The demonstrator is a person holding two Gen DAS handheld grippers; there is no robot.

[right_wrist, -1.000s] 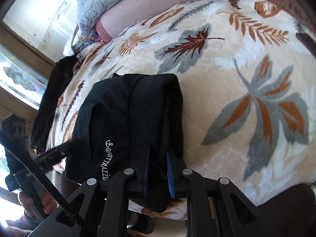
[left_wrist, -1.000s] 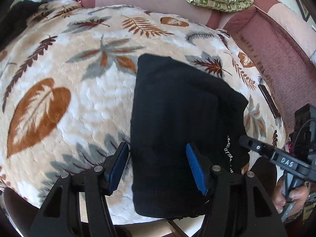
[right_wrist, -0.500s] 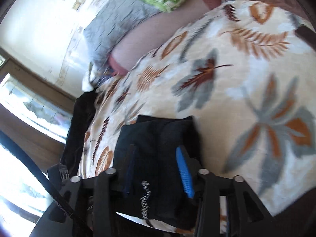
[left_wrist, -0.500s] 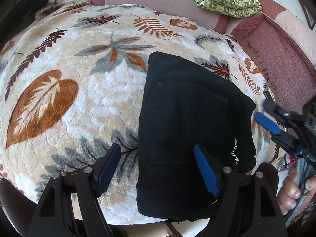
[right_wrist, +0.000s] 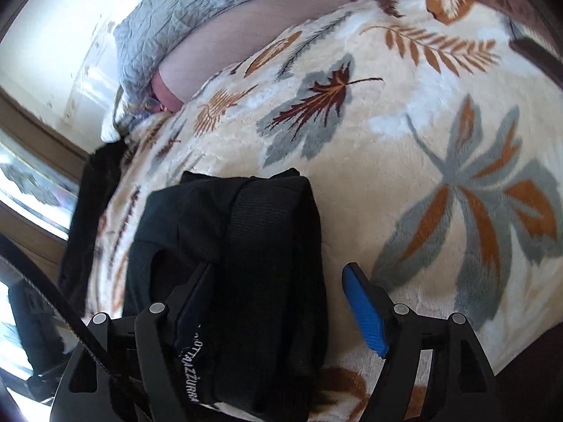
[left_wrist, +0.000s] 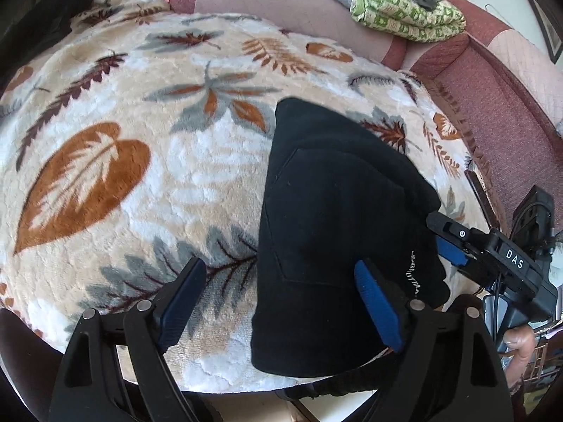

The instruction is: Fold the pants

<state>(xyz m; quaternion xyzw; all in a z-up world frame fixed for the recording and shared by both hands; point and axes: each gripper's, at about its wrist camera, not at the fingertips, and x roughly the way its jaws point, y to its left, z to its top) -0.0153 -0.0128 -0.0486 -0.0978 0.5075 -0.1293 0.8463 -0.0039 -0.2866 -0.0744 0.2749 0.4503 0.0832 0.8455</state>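
The black pants (left_wrist: pixel 334 232) lie folded into a compact block on the leaf-print blanket (left_wrist: pixel 140 183), near its front right edge. They also show in the right wrist view (right_wrist: pixel 253 263), with white lettering near the hem. My left gripper (left_wrist: pixel 281 302) is open and empty, its right finger over the pants' near edge. My right gripper (right_wrist: pixel 278 302) is open, its jaws standing either side of the pants' ribbed band without closing on it. The right gripper also shows in the left wrist view (left_wrist: pixel 454 242), at the pants' right side.
A pink sofa back (left_wrist: pixel 274 3) runs behind the blanket, with a green patterned cloth (left_wrist: pixel 404 10) and a grey quilt (right_wrist: pixel 176 24) on it. Another dark garment (right_wrist: pixel 95 211) lies at the blanket's far left edge. The blanket's front edge drops off close to both grippers.
My right gripper let go of the pants: its jaws were shut on the fold a second ago and now stand wide open. The left gripper stayed open, shifting slightly.
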